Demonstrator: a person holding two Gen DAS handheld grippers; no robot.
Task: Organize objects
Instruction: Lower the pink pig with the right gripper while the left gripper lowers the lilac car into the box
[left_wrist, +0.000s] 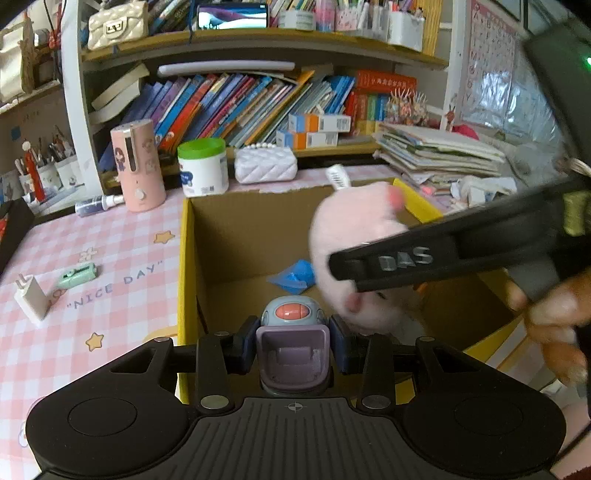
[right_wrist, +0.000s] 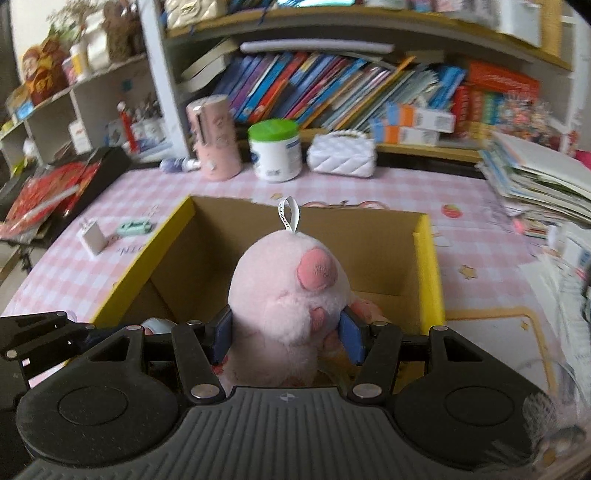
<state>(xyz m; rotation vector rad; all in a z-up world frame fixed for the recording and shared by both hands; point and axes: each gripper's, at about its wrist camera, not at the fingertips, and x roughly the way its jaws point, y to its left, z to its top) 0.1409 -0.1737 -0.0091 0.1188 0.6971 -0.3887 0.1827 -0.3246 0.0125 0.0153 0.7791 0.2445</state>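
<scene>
A pink plush toy (right_wrist: 288, 291) is pinched between the blue pads of the right tongs (right_wrist: 286, 334) and hangs over the open cardboard box (right_wrist: 428, 266), which stands on the pink checked desk (right_wrist: 480, 229) towards its rear edge. Beside it, the left tongs (left_wrist: 293, 343) are clamped on a small grey toy car (left_wrist: 293, 343) just above the box's near-left corner, with a scrap of blue plastic (left_wrist: 295, 275) lying on the box floor. Out on the desk's left side sit a white charger (left_wrist: 31, 297) and a mint-green item (left_wrist: 77, 276), while a pink cylinder (left_wrist: 138, 164), a green-lidded tub (left_wrist: 203, 166) and a white quilted purse (left_wrist: 266, 164) line the rear edge.
</scene>
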